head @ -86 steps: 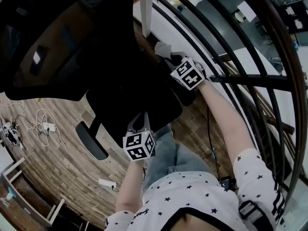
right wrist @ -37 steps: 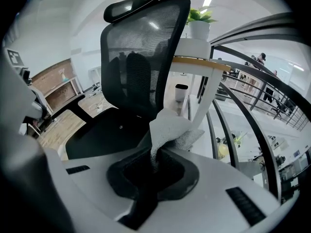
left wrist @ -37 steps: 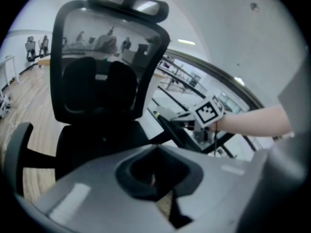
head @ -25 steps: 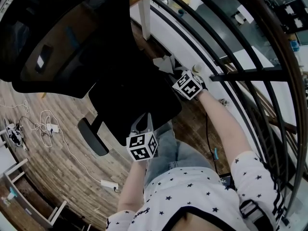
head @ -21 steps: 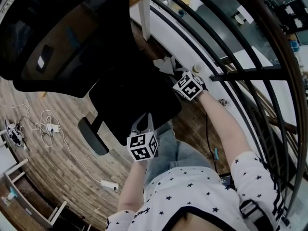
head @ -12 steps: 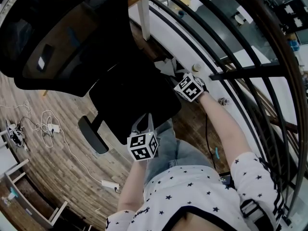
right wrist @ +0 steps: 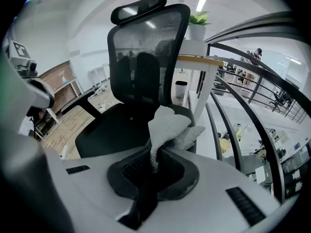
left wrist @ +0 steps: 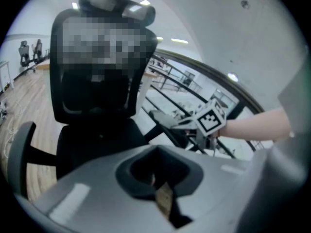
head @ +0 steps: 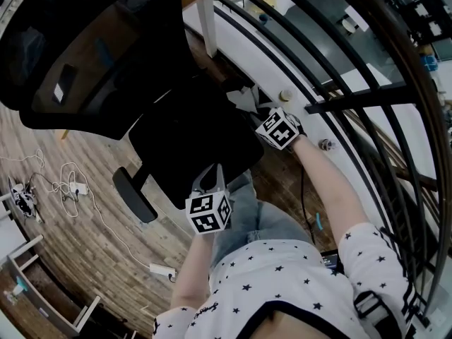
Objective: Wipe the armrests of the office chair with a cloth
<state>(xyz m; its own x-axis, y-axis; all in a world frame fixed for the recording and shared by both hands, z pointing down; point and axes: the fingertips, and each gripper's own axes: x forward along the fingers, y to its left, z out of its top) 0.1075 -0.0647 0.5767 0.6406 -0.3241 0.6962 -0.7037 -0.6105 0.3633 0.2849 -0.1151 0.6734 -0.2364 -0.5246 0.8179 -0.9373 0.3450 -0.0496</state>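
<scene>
The black office chair [head: 191,143] stands in front of me, mesh back [right wrist: 146,57] upright. My right gripper [head: 258,110] is shut on a grey-white cloth [head: 244,97] and holds it at the chair's right armrest [left wrist: 176,134], which the cloth mostly hides; whether it touches I cannot tell. In the right gripper view the cloth [right wrist: 169,127] sticks up out of the right gripper [right wrist: 154,161]. My left gripper [head: 210,177] hovers shut and empty at the seat's front edge; in its own view the left gripper [left wrist: 163,198] shows only a narrow slit. The left armrest [head: 134,194] is bare.
A curved black railing [head: 339,111] runs close along the right, just beyond the right armrest. A white table leg [head: 208,20] stands behind the chair. Cables and a power strip [head: 63,186] lie on the wooden floor at the left. My jeans-clad legs [head: 247,217] are near the seat.
Since 3.4 s ago the right gripper and cloth have drawn a little toward me along the right armrest. Over the last second both grippers barely move.
</scene>
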